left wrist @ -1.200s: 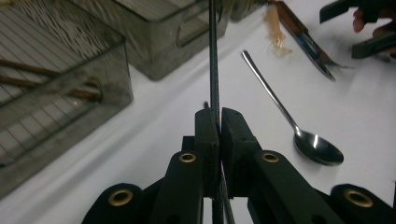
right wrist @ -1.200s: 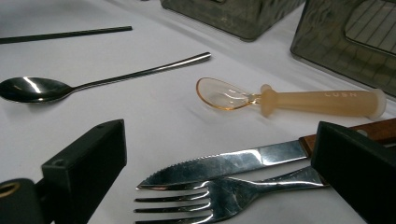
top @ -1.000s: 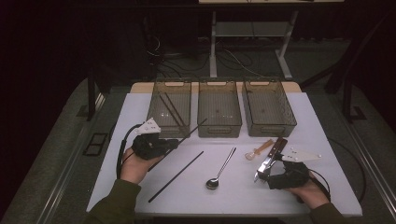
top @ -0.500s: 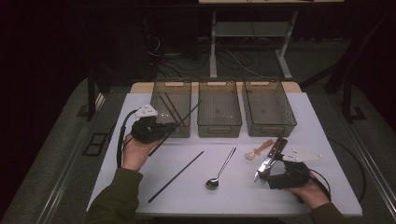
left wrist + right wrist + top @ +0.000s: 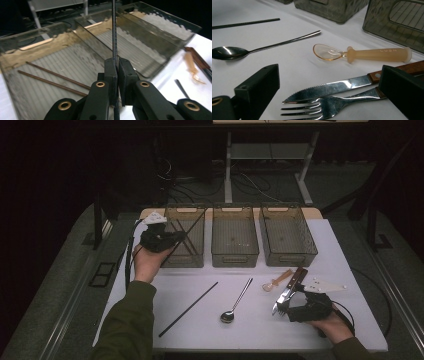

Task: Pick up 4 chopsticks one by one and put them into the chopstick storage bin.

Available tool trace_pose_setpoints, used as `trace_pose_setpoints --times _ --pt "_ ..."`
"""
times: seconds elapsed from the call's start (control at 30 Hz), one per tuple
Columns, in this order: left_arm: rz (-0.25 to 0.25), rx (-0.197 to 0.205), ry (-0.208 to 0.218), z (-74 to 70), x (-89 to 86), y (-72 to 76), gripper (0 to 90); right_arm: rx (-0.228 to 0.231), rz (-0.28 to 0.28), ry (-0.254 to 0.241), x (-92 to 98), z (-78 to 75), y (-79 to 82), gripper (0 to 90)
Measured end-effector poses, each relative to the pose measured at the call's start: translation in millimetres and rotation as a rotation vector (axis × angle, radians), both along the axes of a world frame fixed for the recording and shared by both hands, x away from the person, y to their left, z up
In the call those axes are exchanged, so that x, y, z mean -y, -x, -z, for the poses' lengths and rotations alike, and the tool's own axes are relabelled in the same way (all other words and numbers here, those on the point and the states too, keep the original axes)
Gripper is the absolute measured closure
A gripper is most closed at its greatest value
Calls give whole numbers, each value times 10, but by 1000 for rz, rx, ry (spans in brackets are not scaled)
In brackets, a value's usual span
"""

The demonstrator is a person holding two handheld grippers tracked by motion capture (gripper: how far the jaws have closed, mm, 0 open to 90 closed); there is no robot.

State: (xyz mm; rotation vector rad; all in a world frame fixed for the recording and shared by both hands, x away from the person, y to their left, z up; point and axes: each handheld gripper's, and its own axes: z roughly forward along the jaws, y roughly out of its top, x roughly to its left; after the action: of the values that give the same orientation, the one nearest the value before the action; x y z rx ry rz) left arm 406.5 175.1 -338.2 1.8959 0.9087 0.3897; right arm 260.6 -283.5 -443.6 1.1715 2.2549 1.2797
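The cutlery is being sorted into the three bins, and the step in hand is the black chopstick. The left gripper [image 5: 117, 75] has its jaws closed tight on the black chopstick [image 5: 114, 32] and holds it above the left bin [image 5: 196, 261], where two brown chopsticks [image 5: 52, 77] already lie. I think the next move calls for lowering it inside the walls, then opening the jaws. A second black chopstick [image 5: 189, 308] lies on the table [image 5: 345, 270]. The right gripper [image 5: 332, 97] rests with jaws wide apart around a knife [image 5: 332, 88] and fork [image 5: 332, 103]; whether the pads touch them is not clear.
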Motion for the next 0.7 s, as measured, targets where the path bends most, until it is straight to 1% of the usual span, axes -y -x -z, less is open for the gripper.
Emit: trace_pose_setpoints --times 0.1,0.2,0.27,0.33,0.43,0.5,0.57,0.67,0.7 --pt "-21 -7 29 4 -38 -95 857 4 0 -3 0 2 -1 32" --pt "-43 -12 28 8 -50 -186 857 2 2 0 5 3 -4 32" --pt "-59 -21 47 5 -46 -235 857 3 6 -4 5 3 -2 32" --pt "-73 -14 30 -3 -14 -277 857 3 5 -1 6 2 2 32" --pt "-94 2 26 -10 19 -340 857 3 7 1 7 5 -3 32" --pt "-113 9 13 -1 29 -393 856 4 7 2 6 5 -2 32" --pt "-124 7 4 29 25 -448 856 3 7 2 7 2 3 32" --pt "-133 4 8 105 -16 -519 856 3 7 -2 11 -2 9 32" --pt "-139 6 2 133 -32 -540 856 4 6 -3 14 -1 10 32"
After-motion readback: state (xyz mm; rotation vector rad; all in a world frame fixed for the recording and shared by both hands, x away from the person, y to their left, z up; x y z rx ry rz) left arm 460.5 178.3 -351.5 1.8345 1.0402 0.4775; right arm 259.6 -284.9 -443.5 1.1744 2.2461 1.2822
